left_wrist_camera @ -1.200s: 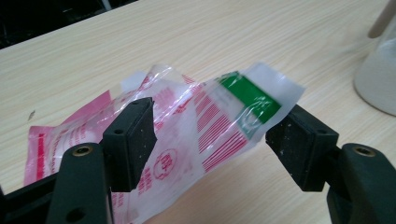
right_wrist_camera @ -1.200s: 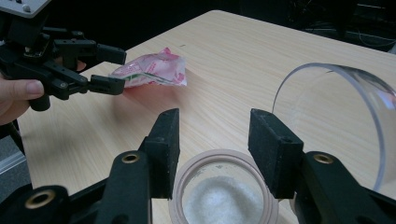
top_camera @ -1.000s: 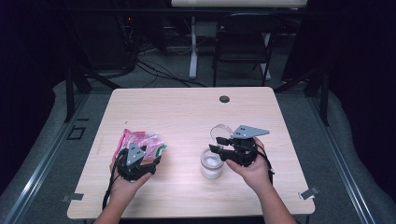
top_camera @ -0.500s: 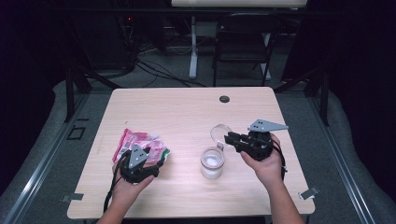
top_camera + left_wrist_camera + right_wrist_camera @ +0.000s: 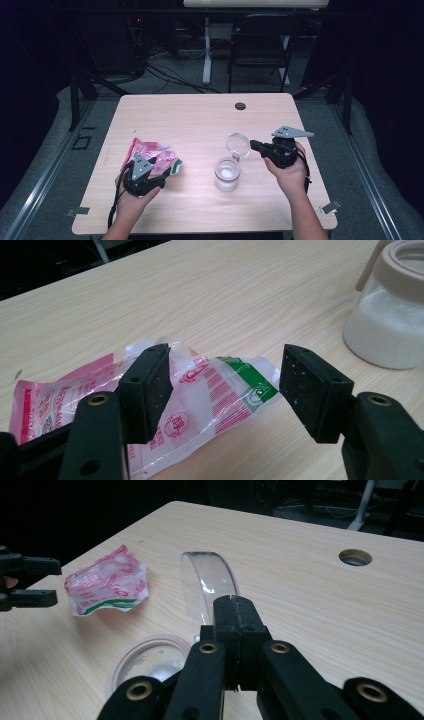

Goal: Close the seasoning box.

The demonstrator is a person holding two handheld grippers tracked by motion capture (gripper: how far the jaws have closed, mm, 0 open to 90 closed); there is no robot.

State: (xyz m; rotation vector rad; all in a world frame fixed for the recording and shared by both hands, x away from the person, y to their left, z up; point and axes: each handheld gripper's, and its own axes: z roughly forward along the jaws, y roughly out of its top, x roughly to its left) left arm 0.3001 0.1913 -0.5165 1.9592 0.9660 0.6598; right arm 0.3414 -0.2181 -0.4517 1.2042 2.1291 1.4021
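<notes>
Wooden table [image 5: 200, 120] lay under both our grippers, and nearest us the left gripper [image 5: 222, 382] hovered with its jaws spread wide either side of the pink bag [image 5: 200, 390], not yet pressing it. Just beyond, the right gripper [image 5: 235, 611] had just been closing and sat jaws together by the jar [image 5: 227, 174], at its flipped-up lid [image 5: 207, 587], nothing visibly pinched. We judged the jar stood opened for filling, so next we needed to clamp the bag and carry it over the jar.

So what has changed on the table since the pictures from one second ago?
The right gripper moved away from the open clear glass jar of white powder toward the table's right edge, and its jaws have just been closing; they now meet beside the jar's clear round hinged lid. The left gripper closed slightly but is open over the pink and white plastic bag. Jar and bag stayed put.
</notes>
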